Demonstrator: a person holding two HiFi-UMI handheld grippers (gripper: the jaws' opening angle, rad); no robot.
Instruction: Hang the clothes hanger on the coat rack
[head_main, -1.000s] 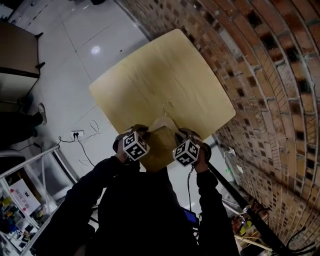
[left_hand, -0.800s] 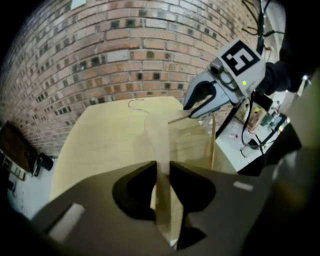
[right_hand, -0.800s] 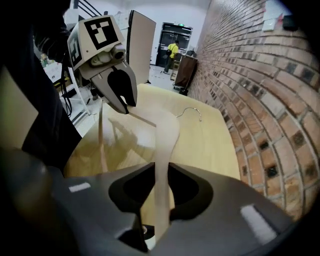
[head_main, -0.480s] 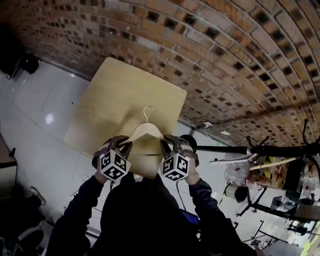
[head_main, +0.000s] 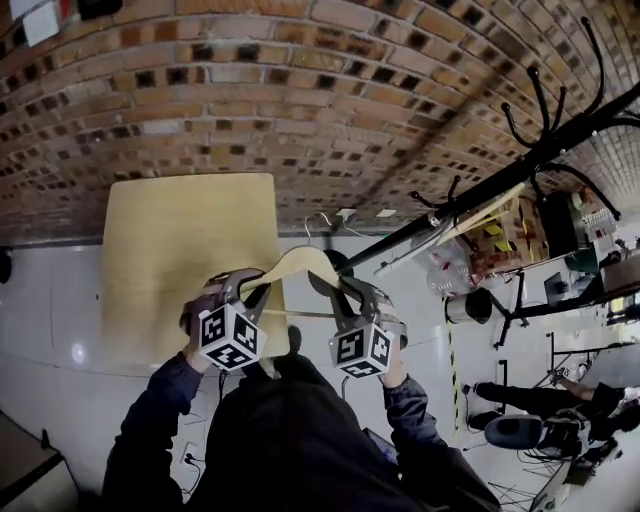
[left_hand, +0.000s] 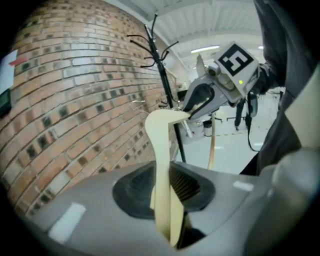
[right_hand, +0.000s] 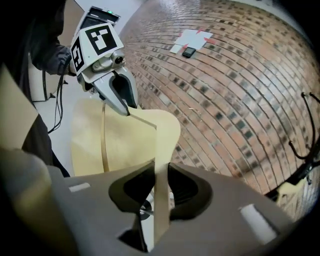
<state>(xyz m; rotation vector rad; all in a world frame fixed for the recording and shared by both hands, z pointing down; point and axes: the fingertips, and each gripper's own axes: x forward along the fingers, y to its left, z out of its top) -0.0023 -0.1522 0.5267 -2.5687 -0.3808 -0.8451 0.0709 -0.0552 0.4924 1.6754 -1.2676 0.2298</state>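
Observation:
A pale wooden clothes hanger (head_main: 296, 264) with a wire hook (head_main: 311, 226) is held up in the air between both grippers, in front of the brick wall. My left gripper (head_main: 248, 288) is shut on the hanger's left arm (left_hand: 163, 165). My right gripper (head_main: 338, 288) is shut on its right arm (right_hand: 161, 190). The hanger's thin crossbar (head_main: 300, 314) runs between them. The black coat rack (head_main: 520, 165), with curved hooks at its top, stands off to the right, well apart from the hanger. It also shows behind the hanger in the left gripper view, coat rack (left_hand: 162, 70).
A light wooden table (head_main: 170, 250) stands against the brick wall (head_main: 300, 90), below and left of the hanger. Another hanger (head_main: 480, 215) hangs on the rack. Cluttered shelves and cables (head_main: 560, 420) lie on the floor at the right.
Both grippers have lifted the hanger from over the table, and rolled. The head view has swung right, from the table to the wall and coat rack.

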